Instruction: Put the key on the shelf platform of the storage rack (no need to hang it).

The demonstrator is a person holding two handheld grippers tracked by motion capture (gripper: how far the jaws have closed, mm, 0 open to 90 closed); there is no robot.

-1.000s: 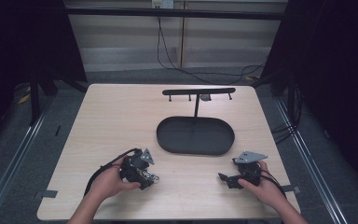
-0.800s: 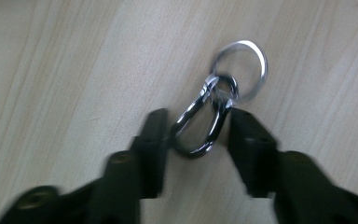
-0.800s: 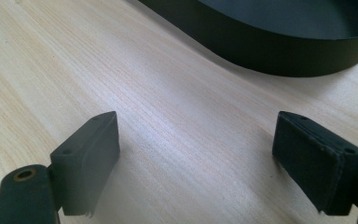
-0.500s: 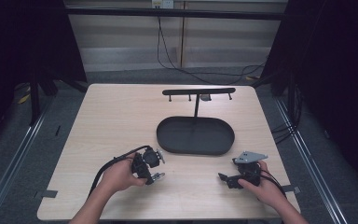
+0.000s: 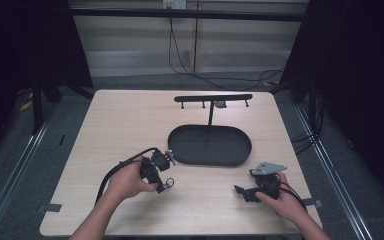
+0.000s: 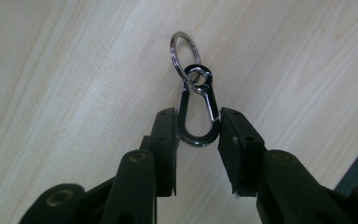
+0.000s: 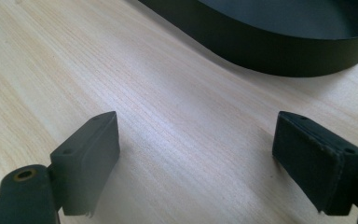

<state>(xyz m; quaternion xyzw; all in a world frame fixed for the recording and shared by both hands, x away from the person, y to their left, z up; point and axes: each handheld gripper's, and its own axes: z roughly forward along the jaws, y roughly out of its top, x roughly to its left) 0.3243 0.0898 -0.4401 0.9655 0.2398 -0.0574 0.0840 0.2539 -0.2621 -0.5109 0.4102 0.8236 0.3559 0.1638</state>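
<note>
A dark metal carabiner (image 6: 196, 140) with a silver key ring (image 6: 173, 51) on its top end sits between the jaws of my left gripper (image 6: 198, 123), which press on both its sides. In the high view that gripper (image 5: 161, 184) is at the front left of the table, just left of the black oval tray (image 5: 180, 156), with the carabiner (image 5: 168, 183) at its tip. I cannot tell whether the carabiner rests on the wood or hangs just above it. My right gripper (image 5: 238, 190) stands open at the front right, its jaws (image 7: 196, 158) wide apart over bare wood.
A black T-shaped rack (image 5: 212, 98) with small pegs rises from the tray's far side. The tray's wall (image 7: 279, 51) lies just beyond my right gripper. Cables trail from both grippers. The table's front edge is close to both hands.
My left hand has shifted right toward the tray and turned, and the carabiner with its ring now shows at the jaw tips. The right gripper has stayed in place.
</note>
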